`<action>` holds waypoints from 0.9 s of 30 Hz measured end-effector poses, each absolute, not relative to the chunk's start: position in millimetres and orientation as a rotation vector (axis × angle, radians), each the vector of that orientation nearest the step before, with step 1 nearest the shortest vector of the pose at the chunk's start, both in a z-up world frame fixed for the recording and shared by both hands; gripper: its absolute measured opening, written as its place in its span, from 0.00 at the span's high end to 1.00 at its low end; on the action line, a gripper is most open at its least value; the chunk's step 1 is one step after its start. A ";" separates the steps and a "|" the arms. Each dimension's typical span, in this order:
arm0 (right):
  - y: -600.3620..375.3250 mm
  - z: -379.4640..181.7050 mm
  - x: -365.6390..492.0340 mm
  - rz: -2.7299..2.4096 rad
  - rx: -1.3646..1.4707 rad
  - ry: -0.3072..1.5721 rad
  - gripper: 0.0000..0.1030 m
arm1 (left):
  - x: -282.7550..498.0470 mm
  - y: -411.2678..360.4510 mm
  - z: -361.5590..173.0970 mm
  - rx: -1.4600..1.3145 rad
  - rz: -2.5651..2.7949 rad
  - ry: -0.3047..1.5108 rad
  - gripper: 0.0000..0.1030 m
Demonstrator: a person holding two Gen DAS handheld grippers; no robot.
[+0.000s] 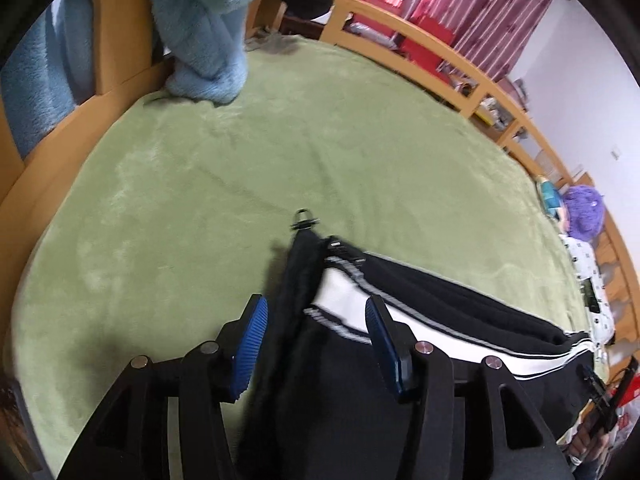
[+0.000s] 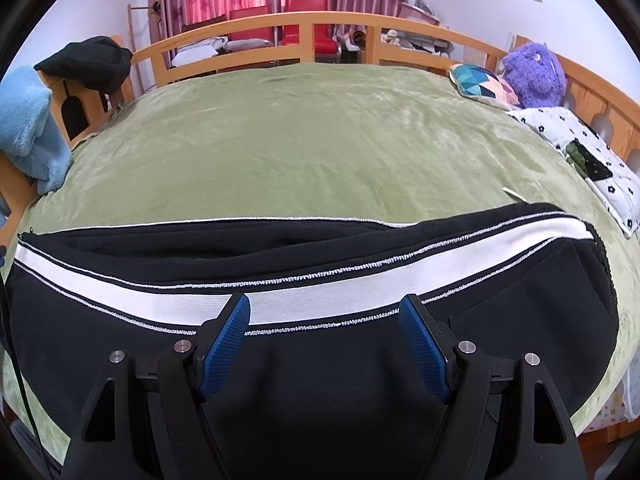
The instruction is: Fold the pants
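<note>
Black pants (image 2: pixel 304 360) with a white side stripe (image 2: pixel 320 300) lie across the near part of a green bed cover (image 2: pixel 304 140). My right gripper (image 2: pixel 324 308) is open, its blue pads just above the pants near the stripe. In the left wrist view the pants (image 1: pixel 340 380) end at a hem with a black cord toggle (image 1: pixel 304 222). My left gripper (image 1: pixel 316 312) is open, its pads either side of the pants' end edge. Neither gripper holds cloth.
A wooden bed rail (image 2: pixel 304 24) runs round the bed. A blue fleece blanket (image 1: pixel 208 20) hangs over the rail at the left. A purple plush toy (image 2: pixel 534 76), a patterned cushion (image 2: pixel 478 82) and a flowered pillow (image 2: pixel 592 152) sit at the right. Red chairs (image 2: pixel 306 8) stand behind.
</note>
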State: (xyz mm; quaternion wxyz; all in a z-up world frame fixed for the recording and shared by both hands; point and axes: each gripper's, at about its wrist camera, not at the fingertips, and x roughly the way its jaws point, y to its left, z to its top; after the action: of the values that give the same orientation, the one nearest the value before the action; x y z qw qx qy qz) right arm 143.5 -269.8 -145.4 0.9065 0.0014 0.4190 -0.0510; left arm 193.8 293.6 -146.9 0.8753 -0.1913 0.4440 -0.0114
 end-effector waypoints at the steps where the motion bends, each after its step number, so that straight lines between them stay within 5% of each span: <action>1: -272.2 -144.4 143.3 -0.111 -0.016 0.860 0.26 | 197.6 289.0 -146.7 -0.404 -0.030 0.925 0.53; 11: -260.8 -144.1 184.7 0.078 -0.109 0.843 0.26 | 244.7 248.0 -173.3 -0.291 0.084 0.976 0.53; 14: -243.8 -153.8 207.9 0.203 -0.118 0.860 0.21 | 250.0 247.5 -178.6 -0.276 0.119 0.988 0.79; 20: -210.8 -195.7 234.8 0.437 -0.284 1.037 0.22 | 234.5 259.8 -170.6 -0.334 0.113 0.961 0.91; 21: -207.2 -200.7 234.4 0.445 -0.326 1.050 0.34 | 230.8 260.6 -168.2 -0.344 0.112 0.953 0.91; 22: -204.2 -205.4 234.9 0.445 -0.371 1.064 0.67 | 226.3 261.7 -164.9 -0.356 0.104 0.939 0.91; 23: -202.8 -207.5 234.9 0.446 -0.401 1.070 0.83 | 222.7 261.8 -161.4 -0.362 0.098 0.924 0.91; 27: -216.5 -174.1 230.5 0.455 -0.292 0.949 0.91 | 216.7 267.5 -146.6 -0.397 0.065 0.877 0.91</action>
State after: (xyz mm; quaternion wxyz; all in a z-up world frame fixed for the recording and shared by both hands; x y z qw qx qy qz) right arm 230.5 -216.5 -174.1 0.8546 -0.1388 0.4512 0.2165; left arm 216.7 267.5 -146.6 0.8858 -0.1909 0.4218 0.0313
